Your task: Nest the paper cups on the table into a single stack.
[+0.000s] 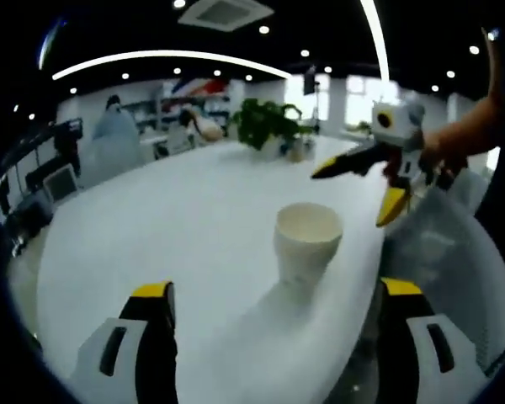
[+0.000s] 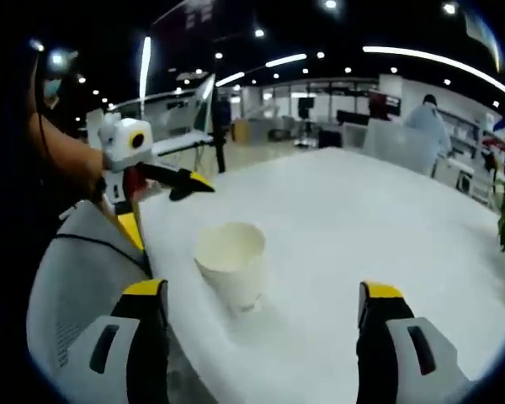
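Both grippers were open and empty, and the cup (image 1: 308,242) stood upright near the table (image 1: 177,227) edge.

In the left gripper view your left gripper (image 1: 273,316) had its jaws spread wide, the cup ahead between them, untouched; your right gripper (image 1: 366,189) hung open above and beyond it. In the right gripper view the cup (image 2: 231,261) sat just left of centre before your right gripper (image 2: 263,316), your left gripper (image 2: 164,198) hovering past it. You risked knocking the light cup off the edge, or crushing its rim, if you closed off-centre or both reached at once.
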Tool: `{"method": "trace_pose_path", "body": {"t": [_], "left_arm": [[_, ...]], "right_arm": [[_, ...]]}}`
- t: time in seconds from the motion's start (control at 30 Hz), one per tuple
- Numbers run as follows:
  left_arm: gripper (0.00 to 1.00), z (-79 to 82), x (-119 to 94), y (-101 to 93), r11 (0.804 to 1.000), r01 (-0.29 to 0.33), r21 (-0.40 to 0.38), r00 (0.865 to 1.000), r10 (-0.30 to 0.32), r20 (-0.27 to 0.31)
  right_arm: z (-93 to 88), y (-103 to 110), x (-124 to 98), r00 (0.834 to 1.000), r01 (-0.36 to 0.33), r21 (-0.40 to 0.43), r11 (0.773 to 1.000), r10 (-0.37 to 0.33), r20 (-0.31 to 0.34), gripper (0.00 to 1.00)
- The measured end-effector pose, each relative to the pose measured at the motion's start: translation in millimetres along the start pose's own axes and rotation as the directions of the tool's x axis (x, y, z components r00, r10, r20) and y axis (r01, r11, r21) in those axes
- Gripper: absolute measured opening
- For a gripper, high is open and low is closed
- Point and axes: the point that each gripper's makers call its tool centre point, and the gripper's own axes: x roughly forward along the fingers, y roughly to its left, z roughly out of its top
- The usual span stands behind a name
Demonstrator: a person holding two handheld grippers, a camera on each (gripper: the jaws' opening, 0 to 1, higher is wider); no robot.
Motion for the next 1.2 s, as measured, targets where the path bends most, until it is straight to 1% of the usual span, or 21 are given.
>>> {"method": "trace_pose_path", "body": {"t": [0.07,0.1,0.13,0.2,0.27,0.3,0.33,0.43,0.5,0.53,0.67,0.83,0.93,0.97,1.13,1.2], "left_arm": [[0.95,-2.8,3,-1.8,1.000,-0.002,-0.008,1.000,0.002,-0.008],[0.95,-5.1,7,-3.4,1.000,-0.002,-0.011,1.000,0.002,-0.024],[0.95,-6.3,9,-4.9,1.000,-0.001,0.007,0.999,0.001,-0.039],[0.92,-7.5,14,-5.0,1.000,0.000,0.022,0.999,0.001,-0.048],[0.87,-11.2,18,-3.9,1.000,0.003,0.021,0.998,-0.002,-0.060],[0.85,-14.5,22,-4.4,1.000,0.009,0.022,0.997,-0.007,-0.074],[0.84,-16.9,24,-5.1,1.000,0.015,0.024,0.996,-0.013,-0.084],[0.78,-28.4,34,-11.1,0.996,0.066,0.064,0.989,-0.057,-0.136],[0.74,-31.1,40,-11.6,0.994,0.075,0.082,0.986,-0.062,-0.154],[0.72,-30.8,42,-12.3,0.993,0.081,0.085,0.985,-0.067,-0.156],[0.66,-27.3,52,-15.1,0.987,0.115,0.111,0.982,-0.096,-0.164],[0.56,-22.6,64,-19.9,0.976,0.161,0.150,0.975,-0.133,-0.179],[0.51,-18.8,68,-22.4,0.966,0.182,0.185,0.970,-0.146,-0.192],[0.50,-17.5,70,-22.7,0.964,0.185,0.190,0.970,-0.148,-0.192],[0.42,-10.0,74,-25.3,0.957,0.203,0.207,0.969,-0.165,-0.186],[0.38,-10.1,75,-26.3,0.954,0.212,0.210,0.967,-0.174,-0.185]], "right_arm": [[-4.2,-3,5,1.000,0.000,-0.009,1.000,-0.001,-0.009,0.90],[-5.3,-4,7,1.000,-0.002,-0.020,1.000,0.002,-0.017,0.88],[-5.7,-4,8,1.000,-0.006,-0.026,1.000,0.005,-0.024,0.85],[-5.2,-3,12,1.000,-0.018,-0.030,0.999,0.018,-0.016,0.82],[-7.2,0,16,0.999,-0.030,-0.047,0.998,0.029,-0.026,0.79],[-12.2,3,19,0.997,-0.047,-0.088,0.995,0.042,-0.060,0.77],[-12.8,5,21,0.997,-0.058,-0.097,0.994,0.052,-0.063,0.74],[-13.1,8,26,0.995,-0.071,-0.114,0.991,0.063,-0.071,0.67],[-14.1,8,31,0.994,-0.079,-0.120,0.990,0.070,-0.078,0.62],[-14.4,8,33,0.994,-0.082,-0.121,0.989,0.073,-0.080,0.60],[-16.7,11,42,0.991,-0.110,-0.121,0.987,0.099,-0.094,0.56],[-18.5,14,51,0.986,-0.139,-0.135,0.981,0.124,-0.112,0.53],[-17.8,13,52,0.983,-0.152,-0.133,0.979,0.137,-0.118,0.45],[-18.1,15,53,0.980,-0.170,-0.125,0.977,0.155,-0.121,0.42],[-18.3,20,56,0.973,-0.203,-0.135,0.970,0.185,-0.136,0.37],[-17.1,20,58,0.974,-0.203,-0.137,0.970,0.185,-0.133,0.35]]}}
